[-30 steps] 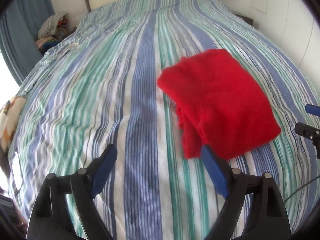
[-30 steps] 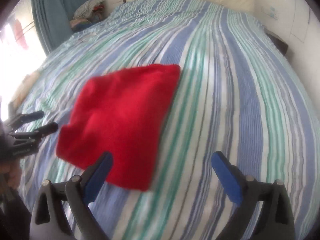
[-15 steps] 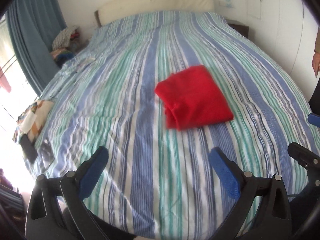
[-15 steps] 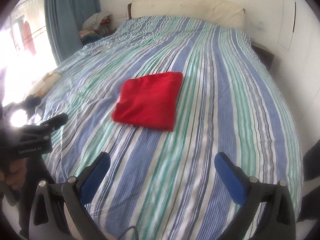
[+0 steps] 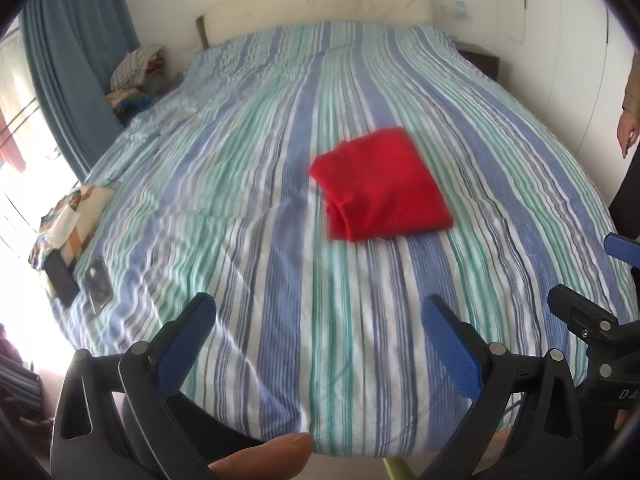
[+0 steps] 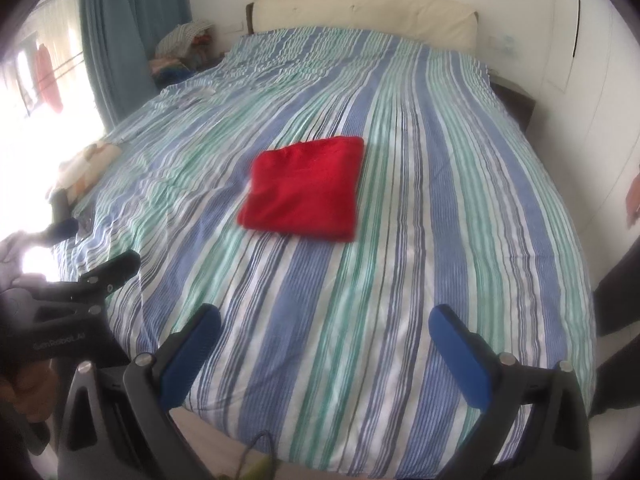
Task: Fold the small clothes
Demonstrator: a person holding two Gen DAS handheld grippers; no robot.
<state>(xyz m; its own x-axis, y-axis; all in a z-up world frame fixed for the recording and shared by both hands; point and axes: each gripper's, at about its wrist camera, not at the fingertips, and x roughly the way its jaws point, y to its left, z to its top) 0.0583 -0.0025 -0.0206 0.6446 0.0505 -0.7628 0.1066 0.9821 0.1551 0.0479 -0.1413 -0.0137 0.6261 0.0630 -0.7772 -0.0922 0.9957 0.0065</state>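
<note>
Both grippers hang above the near edge of the bed with nothing in them. On the left gripper (image 5: 320, 322), the blue pads (image 5: 188, 340) stand wide apart with only striped cover showing between them. The right gripper (image 6: 326, 334) is spread just as wide and is equally bare.

That emptiness fits how the red garment (image 5: 380, 192) lies: it rests alone near the middle of the striped bedspread (image 5: 224, 184), well apart from both tools, as a compact, roughly square packet with a doubled edge along its near left side. In the right wrist view the same garment (image 6: 304, 190) looks flat, its corners fairly even. I judge that this piece is folded and has been let go.

Holding the tools back at the foot of the mattress leaves the packet free and gives a full look at it. A heap of mixed clothes (image 5: 134, 76) sits by the blue curtain (image 5: 76, 60) at the far left of the bed; it may be the next supply, though that is a guess. Two phones (image 5: 78, 278) lie at the left edge, clear of the work. Someone's hand (image 5: 628, 132) shows at the right border.
</note>
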